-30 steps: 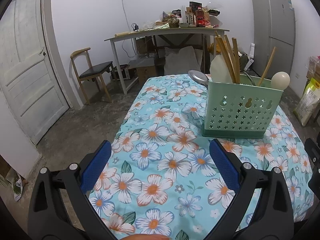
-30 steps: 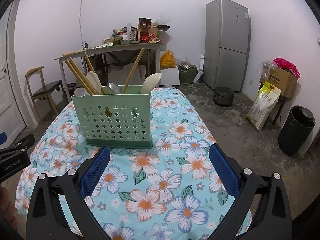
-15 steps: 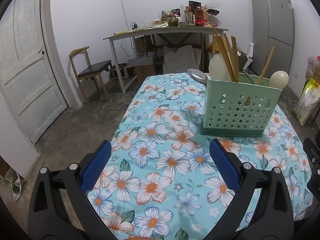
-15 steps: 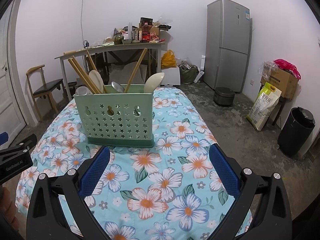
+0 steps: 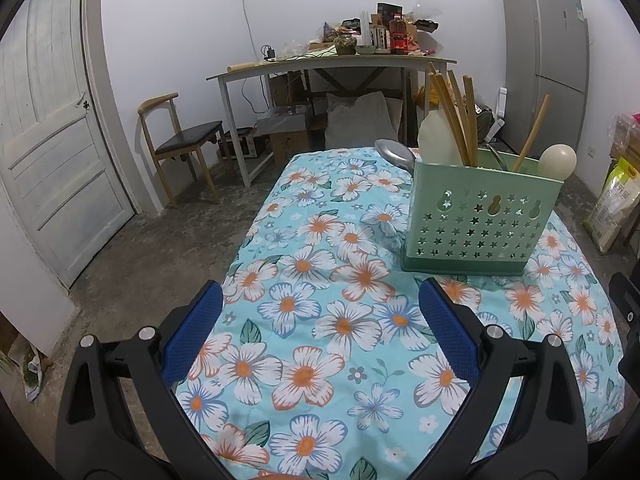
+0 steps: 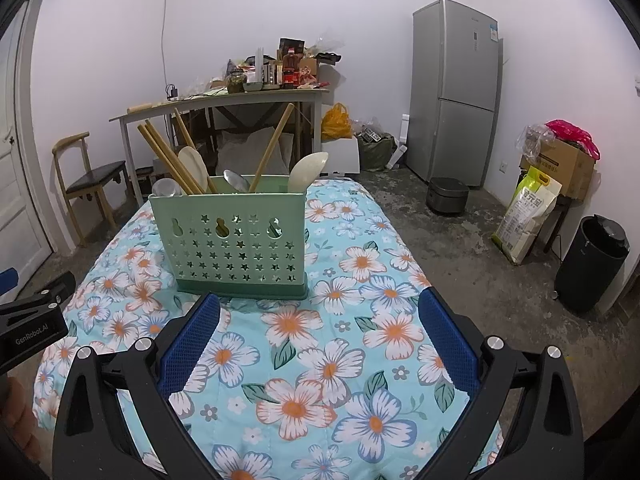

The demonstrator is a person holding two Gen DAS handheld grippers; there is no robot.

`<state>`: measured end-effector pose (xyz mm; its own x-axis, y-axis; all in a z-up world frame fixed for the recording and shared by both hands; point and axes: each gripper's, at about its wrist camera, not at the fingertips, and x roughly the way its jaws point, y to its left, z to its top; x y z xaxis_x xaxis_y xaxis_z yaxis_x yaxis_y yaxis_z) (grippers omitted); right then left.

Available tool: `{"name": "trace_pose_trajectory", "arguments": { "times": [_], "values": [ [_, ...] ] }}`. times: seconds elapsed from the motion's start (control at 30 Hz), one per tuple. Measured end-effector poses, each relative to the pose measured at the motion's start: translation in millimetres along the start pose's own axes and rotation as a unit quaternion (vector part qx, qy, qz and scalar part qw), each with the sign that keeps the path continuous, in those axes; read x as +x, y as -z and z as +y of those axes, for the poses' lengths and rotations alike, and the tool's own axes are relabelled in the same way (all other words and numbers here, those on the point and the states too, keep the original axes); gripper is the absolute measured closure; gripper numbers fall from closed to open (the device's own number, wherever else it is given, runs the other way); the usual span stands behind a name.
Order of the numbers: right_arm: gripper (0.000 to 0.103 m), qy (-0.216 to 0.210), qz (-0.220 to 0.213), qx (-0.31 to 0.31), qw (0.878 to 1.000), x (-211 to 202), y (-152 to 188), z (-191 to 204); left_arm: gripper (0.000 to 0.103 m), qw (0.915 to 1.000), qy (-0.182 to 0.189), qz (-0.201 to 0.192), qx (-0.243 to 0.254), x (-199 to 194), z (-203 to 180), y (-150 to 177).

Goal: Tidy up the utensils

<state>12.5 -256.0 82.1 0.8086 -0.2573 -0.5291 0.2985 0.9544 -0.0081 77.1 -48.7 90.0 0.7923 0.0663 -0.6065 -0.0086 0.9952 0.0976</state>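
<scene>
Both grippers, left gripper (image 5: 320,332) and right gripper (image 6: 318,332), fingers wide, empty; utensil caddy (image 6: 232,240) at 12 o'clock appears filled; withdraw level, avoid clipping it.

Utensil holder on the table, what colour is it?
Pale green utensil holder, with star-shaped cutouts; clearest in the right wrist view.

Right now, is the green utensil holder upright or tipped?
Upright: the green utensil holder sits flat on the floral tablecloth, utensils standing inside.

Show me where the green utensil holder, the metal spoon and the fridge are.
green utensil holder (image 6: 236,248): right wrist view, middle of its star-punched front wall.
metal spoon (image 5: 394,152): left wrist view, on the bowl sticking out at the holder's left.
fridge (image 6: 456,92): right wrist view, upper door.
</scene>
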Motion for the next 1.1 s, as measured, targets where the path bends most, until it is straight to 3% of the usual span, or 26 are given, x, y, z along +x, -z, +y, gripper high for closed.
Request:
{"name": "trace_pose_trajectory", "arguments": {
  "times": [1.1],
  "values": [
    [0.006,-0.004,-0.002,0.004,1.0,-5.1,0.7,-2.6,0.008,0.9999,-0.011,-0.001,0.0,-1.7,6.1,0.8]
  ]
}}
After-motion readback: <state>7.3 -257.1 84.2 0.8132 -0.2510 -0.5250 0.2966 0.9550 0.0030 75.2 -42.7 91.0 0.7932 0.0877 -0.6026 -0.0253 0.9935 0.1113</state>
